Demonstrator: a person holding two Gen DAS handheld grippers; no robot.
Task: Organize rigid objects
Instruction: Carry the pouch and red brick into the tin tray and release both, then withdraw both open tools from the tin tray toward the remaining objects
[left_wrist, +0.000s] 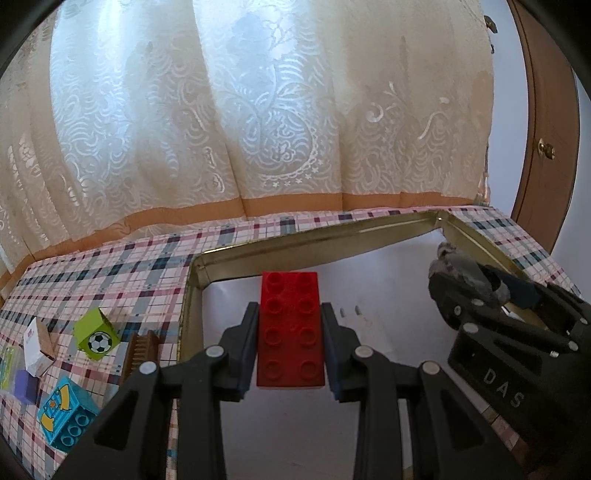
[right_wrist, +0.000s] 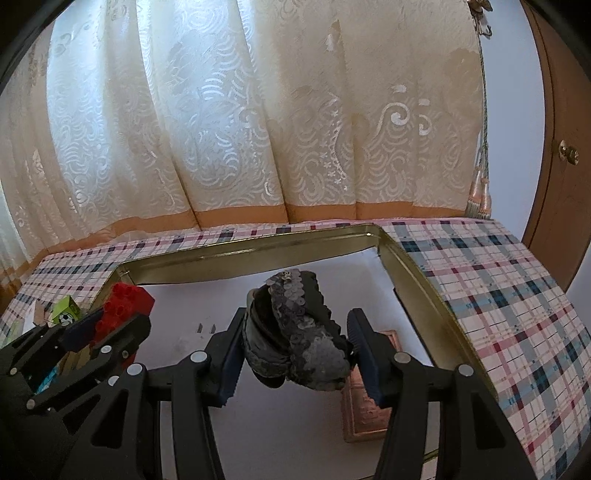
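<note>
My left gripper (left_wrist: 290, 309) is shut on a red studded brick (left_wrist: 291, 328), held by its long sides above the white floor of a gold-rimmed tin tray (left_wrist: 295, 240). In the right wrist view the same brick (right_wrist: 125, 299) shows at the left in that gripper (right_wrist: 107, 319). My right gripper (right_wrist: 297, 317) is shut on a grey sequined fabric-covered piece (right_wrist: 295, 332), also over the tray (right_wrist: 240, 251). From the left wrist view it appears at the right (left_wrist: 480, 291), near the tray's right wall.
On the plaid cloth left of the tray lie a green football cube (left_wrist: 96, 334), a brown brush (left_wrist: 140, 350), a white carton (left_wrist: 37, 347), a purple block (left_wrist: 26, 384) and a blue brick (left_wrist: 66, 413). A copper-coloured flat block (right_wrist: 365, 413) lies in the tray. Curtain behind, door (left_wrist: 543, 147) at right.
</note>
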